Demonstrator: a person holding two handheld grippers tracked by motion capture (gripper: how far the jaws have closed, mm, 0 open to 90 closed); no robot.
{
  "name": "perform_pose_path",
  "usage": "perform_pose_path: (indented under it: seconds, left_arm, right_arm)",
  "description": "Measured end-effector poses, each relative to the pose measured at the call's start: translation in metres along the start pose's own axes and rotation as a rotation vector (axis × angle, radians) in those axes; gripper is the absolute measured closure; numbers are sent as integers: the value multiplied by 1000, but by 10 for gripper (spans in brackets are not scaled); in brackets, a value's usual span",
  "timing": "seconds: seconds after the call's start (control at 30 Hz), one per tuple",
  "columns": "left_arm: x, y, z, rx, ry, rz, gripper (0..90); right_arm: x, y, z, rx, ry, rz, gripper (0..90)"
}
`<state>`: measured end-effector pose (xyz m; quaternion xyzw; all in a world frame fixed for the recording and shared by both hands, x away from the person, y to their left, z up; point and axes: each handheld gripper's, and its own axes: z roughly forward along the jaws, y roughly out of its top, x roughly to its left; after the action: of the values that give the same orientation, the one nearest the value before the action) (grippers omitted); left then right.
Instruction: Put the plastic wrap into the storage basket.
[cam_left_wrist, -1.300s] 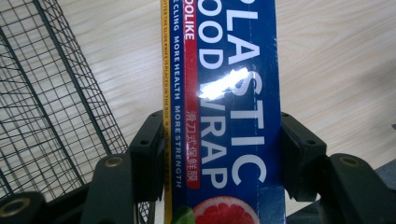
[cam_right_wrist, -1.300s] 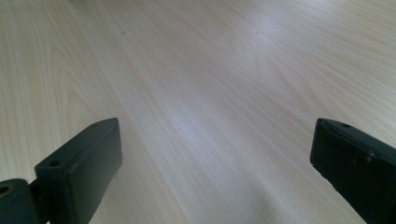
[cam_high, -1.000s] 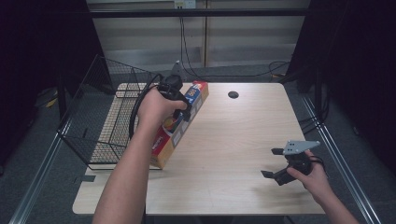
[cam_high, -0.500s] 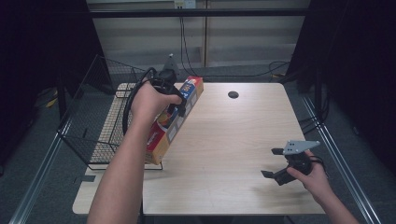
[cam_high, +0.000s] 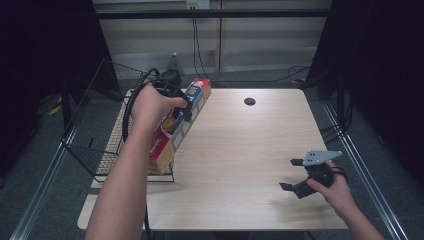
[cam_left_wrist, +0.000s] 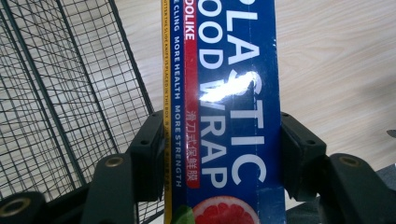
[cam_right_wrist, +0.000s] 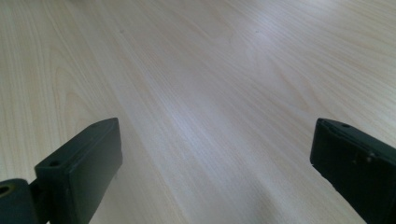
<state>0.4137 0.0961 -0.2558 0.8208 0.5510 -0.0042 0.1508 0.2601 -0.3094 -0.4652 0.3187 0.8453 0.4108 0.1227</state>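
**Left gripper clamped on plastic wrap box at basket; right gripper wide apart over bare table**

The left gripper (cam_high: 181, 107) is closed on a long plastic wrap box (cam_high: 181, 122), its two black jaws pressing the box's opposite long sides, as the left gripper view confirms (cam_left_wrist: 223, 154). The box is tilted, its lower end at the near rim of the wire basket (cam_high: 92, 145) and its upper end pointing toward the table's far edge. The basket occupies the table's left edge; its mesh shows beside the box in the left gripper view (cam_left_wrist: 65, 93). Blue face of the box carries white lettering and a grapefruit picture.

Near the table's far edge, centre, sits a small dark round spot (cam_high: 249, 101).

The right gripper (cam_high: 296, 175) is held near the table's near right corner, well apart from the box. Its jaws stand wide, with only bare wood of the table (cam_right_wrist: 210, 93) between them.
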Motion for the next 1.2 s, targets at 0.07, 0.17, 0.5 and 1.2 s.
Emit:
perform_pose_path:
  seconds: [0.07,0.17,0.5,1.2]
  left_arm:
    - [2,0,-2,-2,-5,-3,432]
    - [3,-1,-5,-4,-2,-11,432]
    - [13,-2,-11,-10,8,-26,432]
    - [32,-6,-17,-11,22,-80,432]
  right_arm:
    - [0,0,0,0,1,1,21]
    - [0,0,0,0,0,0,21]
    - [0,0,1,1,0,2,21]
    - [-1,-1,0,-2,1,7,21]
